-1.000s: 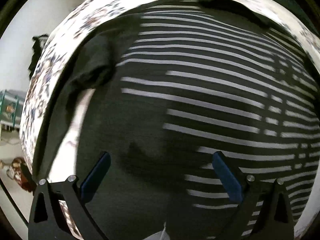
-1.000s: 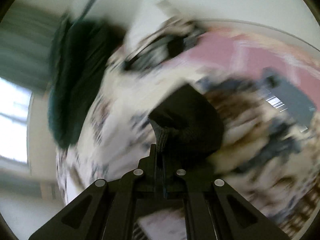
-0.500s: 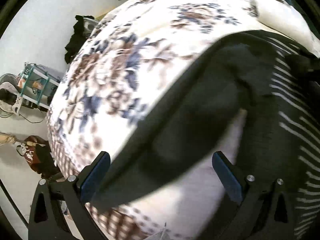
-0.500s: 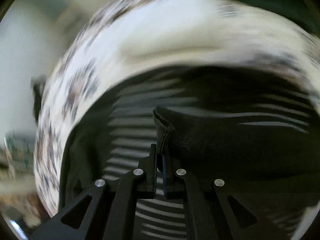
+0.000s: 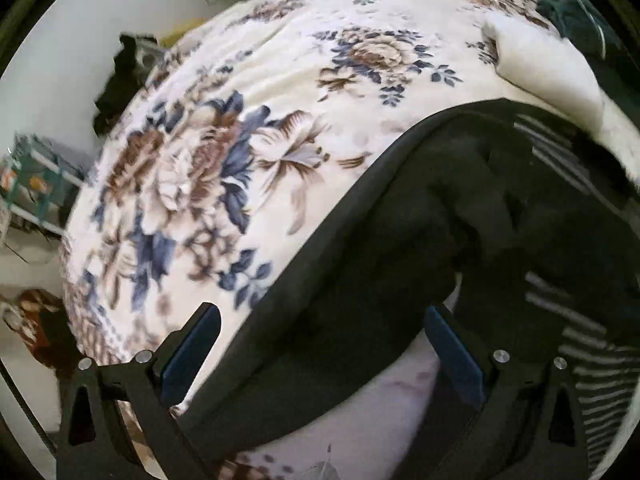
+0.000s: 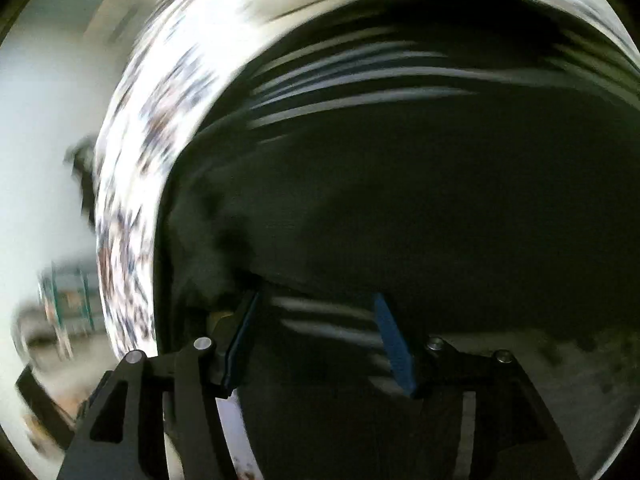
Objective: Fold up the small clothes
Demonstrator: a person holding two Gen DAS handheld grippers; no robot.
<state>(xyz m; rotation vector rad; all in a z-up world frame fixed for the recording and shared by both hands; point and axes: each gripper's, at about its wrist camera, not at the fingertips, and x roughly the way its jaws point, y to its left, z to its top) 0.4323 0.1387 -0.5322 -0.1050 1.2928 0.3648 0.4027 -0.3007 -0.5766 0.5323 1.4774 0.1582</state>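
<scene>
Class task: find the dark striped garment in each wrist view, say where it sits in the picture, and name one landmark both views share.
Left wrist: the striped garment fills the right and lower centre, running between the open left gripper.
Right wrist: the garment fills the centre and right, blurred, beyond the open right gripper.
Shared landmark: the floral bedspread, left of the garment in both.

A cream bedspread printed with large brown and blue flowers (image 5: 208, 168) is covering a bed and filling most of the left wrist view. A plain white wall (image 5: 72, 40) is rising behind it. A teal metal shelf rack (image 5: 32, 184) is standing at the far left by the wall. A heap of black cloth (image 5: 120, 80) is lying beyond the bed's edge. Bright, even light is washing the wall. The right wrist view is blurring heavily, showing the same white wall (image 6: 48, 100).
</scene>
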